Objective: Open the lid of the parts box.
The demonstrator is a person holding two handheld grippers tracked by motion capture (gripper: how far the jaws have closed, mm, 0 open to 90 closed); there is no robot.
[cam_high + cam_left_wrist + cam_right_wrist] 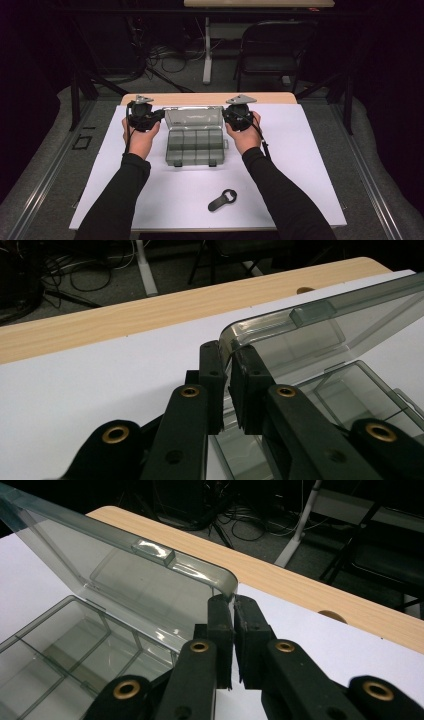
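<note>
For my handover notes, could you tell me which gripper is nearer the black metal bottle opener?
Right. The right gripper is nearer the bottle opener; the left gripper lies farther, diagonally away.

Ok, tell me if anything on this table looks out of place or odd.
Nothing stands out. The clear compartment box sits square on the white mat, its lid open and pinched at each side edge by the left gripper and right gripper. A bottle opener lies nearer the person.

The organiser box (194, 141) is clear, smoky-grey plastic, glossy and smooth, its raised lid (135, 580) catching light. Both grippers' jaws look matt black plastic with brass-coloured rivets. The desk (150, 310) shows pale wood grain under a matt white sheet (165, 195). The bottle opener (221, 199) is dull black.
</note>
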